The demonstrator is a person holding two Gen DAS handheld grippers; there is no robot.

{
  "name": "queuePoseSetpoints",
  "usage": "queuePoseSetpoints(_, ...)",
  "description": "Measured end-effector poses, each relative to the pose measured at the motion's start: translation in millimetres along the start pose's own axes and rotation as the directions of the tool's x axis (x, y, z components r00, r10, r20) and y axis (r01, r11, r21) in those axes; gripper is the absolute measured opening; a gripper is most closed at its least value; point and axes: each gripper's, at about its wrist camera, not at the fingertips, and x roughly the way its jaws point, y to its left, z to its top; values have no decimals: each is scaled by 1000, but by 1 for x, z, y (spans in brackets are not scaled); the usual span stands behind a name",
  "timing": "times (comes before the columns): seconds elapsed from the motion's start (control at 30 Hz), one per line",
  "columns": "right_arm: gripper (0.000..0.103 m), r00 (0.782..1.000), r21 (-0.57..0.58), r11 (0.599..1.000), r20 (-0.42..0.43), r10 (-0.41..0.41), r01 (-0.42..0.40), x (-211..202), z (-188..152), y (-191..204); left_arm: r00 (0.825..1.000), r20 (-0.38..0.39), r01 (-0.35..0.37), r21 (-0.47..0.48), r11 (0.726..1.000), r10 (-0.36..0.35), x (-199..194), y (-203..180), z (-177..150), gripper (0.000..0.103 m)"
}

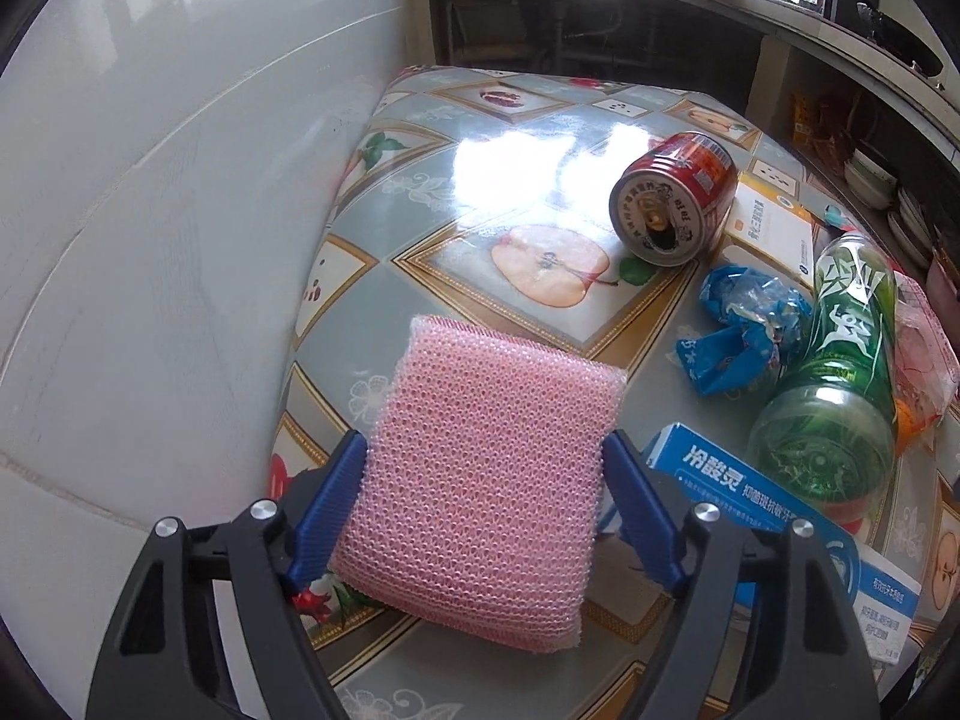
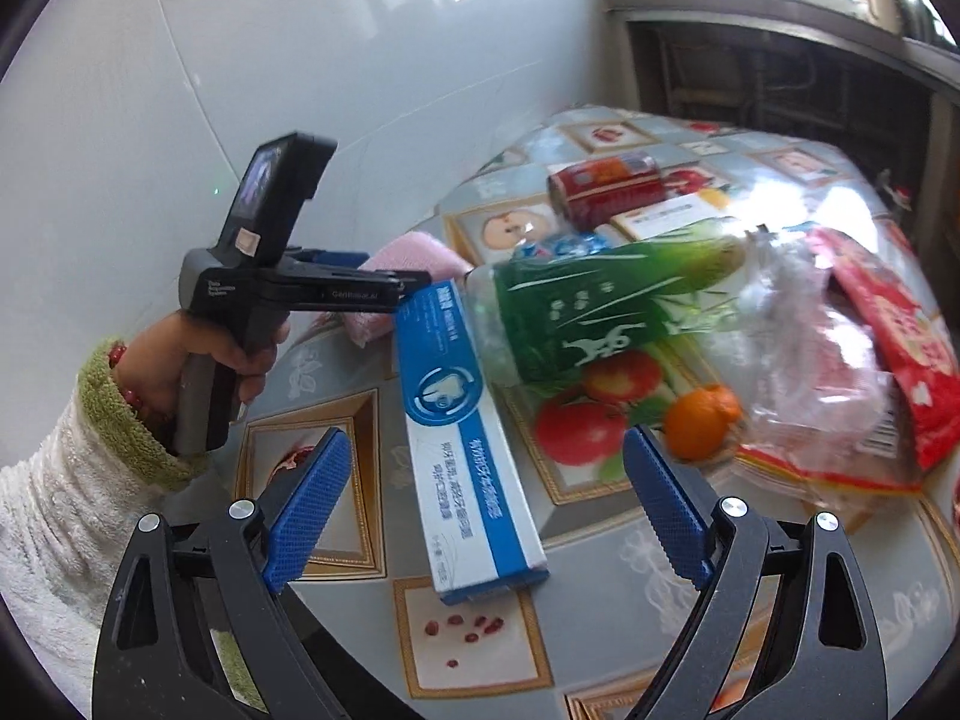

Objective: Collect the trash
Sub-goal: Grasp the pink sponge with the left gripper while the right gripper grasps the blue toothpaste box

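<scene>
Desk (image 1: 528, 120), fruit-print cover: nothing I can see is collected yet, and no bin shows in either view.

Trash lying on it, largest first: green bottle (image 1: 840, 372) on its side; blue toothpaste box (image 2: 468, 438) beside it; red wrapper (image 2: 900, 348) and clear plastic bag (image 2: 798, 324) at the far right; red can (image 1: 672, 198) on its side; white box (image 1: 774, 222) behind it; crumpled blue wrapper (image 1: 744, 324); orange cap (image 2: 702, 420).

My left tongs (image 1: 483, 468) pinch the pink sponge (image 1: 480, 468), pads pressing both its sides, at the desk's near edge.

My right tongs (image 2: 486, 480) stand spread, empty, over the toothpaste box.

Judgement: first pick in hand; all else remains.
</scene>
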Motion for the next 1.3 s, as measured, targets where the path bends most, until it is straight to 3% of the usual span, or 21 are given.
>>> queuePoseSetpoints(0.13, 86, 994, -28, 999, -103, 23, -26, 39, 5, 4, 1000, -4, 8, -40, 999, -8, -14, 6, -16, 78)
queuePoseSetpoints(0.23, 71, 990, -65, 998, -141, -8, -2, 50, 5, 11, 1000, -2, 8, -52, 999, -8, -25, 7, -30, 78)
queuePoseSetpoints(0.33, 57, 987, -83, 997, -162, -5, -9, 51, -1, 17, 1000, -3, 3, -59, 998, -3, -35, 5, -45, 78)
queuePoseSetpoints(0.5, 52, 985, -118, 993, -169, -38, 18, 31, -15, 18, 999, -19, 27, -56, 998, -28, -48, -2, -65, 78)
queuePoseSetpoints(0.7, 52, 974, -87, 996, -219, -53, 35, 0, -40, 7, 996, -34, 83, -14, 996, -83, -60, -21, -86, 82)
queuePoseSetpoints(0.8, 59, 975, -82, 996, -214, -63, 46, -7, -44, 3, 994, -36, 105, 39, 994, -103, -62, -33, -88, 88)
queuePoseSetpoints(0.97, 69, 981, -102, 994, -182, -66, 48, -2, -39, 7, 996, -62, 74, 121, 990, -67, -52, -45, -87, 90)
queuePoseSetpoints(1.3, 69, 977, -131, 990, -193, -86, 61, 21, -34, 9, 993, -106, 64, 131, 989, -50, -40, -45, -93, 85)
